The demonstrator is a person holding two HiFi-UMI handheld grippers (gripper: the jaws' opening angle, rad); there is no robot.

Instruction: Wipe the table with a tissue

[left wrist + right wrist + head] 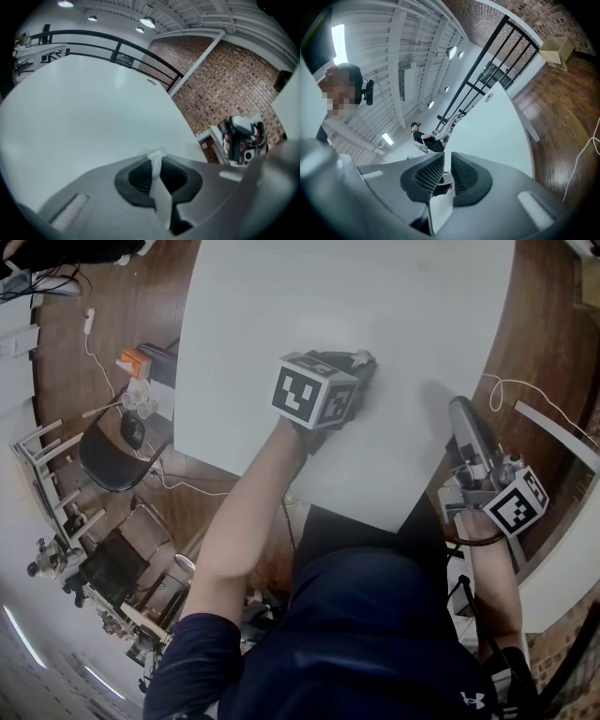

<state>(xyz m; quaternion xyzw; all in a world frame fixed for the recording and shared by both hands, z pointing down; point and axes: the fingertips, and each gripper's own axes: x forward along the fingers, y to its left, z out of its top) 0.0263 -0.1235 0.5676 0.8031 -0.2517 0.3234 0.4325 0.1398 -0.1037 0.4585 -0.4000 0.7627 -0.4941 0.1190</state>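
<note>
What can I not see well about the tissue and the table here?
Left gripper view: only a thin strip of the tissue shows, pinched in the left gripper; the jaws hide its full size.
Head view: the gripper's body covers most of the tissue and the table beneath it.
Head view: the table's far edge is cut off at the top.

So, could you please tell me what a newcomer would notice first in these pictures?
The large white table fills most of the head view. The left tool reaches onto its middle, shut on a strip of white tissue. The right tool is held off the table's right edge, its jaws close together with nothing between them.
</note>
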